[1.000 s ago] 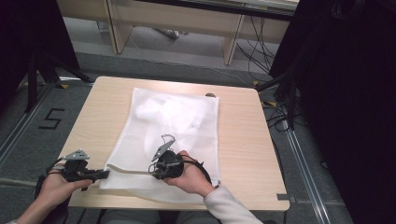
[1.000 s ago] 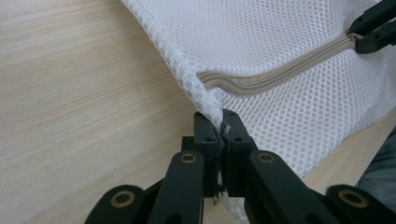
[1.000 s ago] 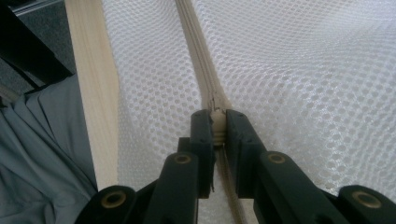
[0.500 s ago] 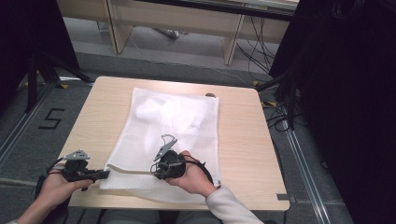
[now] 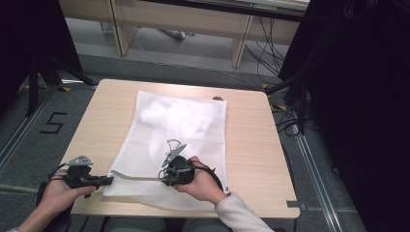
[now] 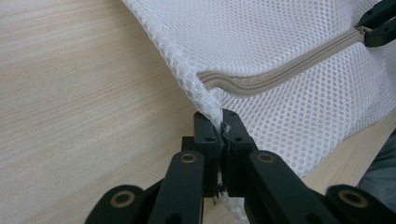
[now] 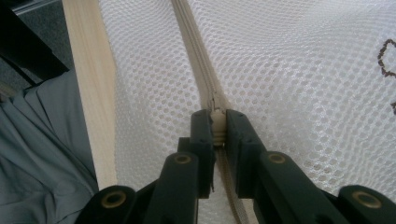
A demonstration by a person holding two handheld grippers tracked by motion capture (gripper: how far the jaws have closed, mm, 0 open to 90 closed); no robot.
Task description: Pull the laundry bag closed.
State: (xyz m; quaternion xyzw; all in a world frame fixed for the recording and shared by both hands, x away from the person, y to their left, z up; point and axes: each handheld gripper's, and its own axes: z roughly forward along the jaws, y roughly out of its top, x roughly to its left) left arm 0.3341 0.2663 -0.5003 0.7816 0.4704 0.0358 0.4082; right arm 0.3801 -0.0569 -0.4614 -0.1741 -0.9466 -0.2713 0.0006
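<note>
1. I am looking at a white mesh bag (image 5: 179, 140) lying flat across the middle of the wooden table (image 5: 251, 145), its near edge reaching almost to the table's front edge, with a beige zipper (image 6: 280, 74) running along that near end
2. My left gripper (image 5: 109, 180) is sitting at the bag's near left corner; in the left gripper view its jaws are pressed together on the bag's corner seam (image 6: 212, 109), just below where the zipper ends
3. My right gripper (image 5: 164, 175) is resting on the bag near its front edge; in the right gripper view its jaws are clamped on the zipper pull (image 7: 215, 122), with the zipper tape running away from them up the mesh
4. The table is standing on a grey floor (image 5: 29, 140) marked with a black figure 5 (image 5: 54, 123); black cables (image 5: 270, 53) are trailing on the floor beyond the far side, by pale wooden furniture (image 5: 193, 19), and dark drapes (image 5: 367, 96) are hanging at the right
5. The high view is giving me both hands and the whole bag, but not what the jaws are pinching; the right gripper view is adding grey clothing (image 7: 42, 154) below the table edge and a dark mark (image 7: 387, 56) on the mesh; the left gripper view is catching the other gripper's tips at the far end of the zipper
</note>
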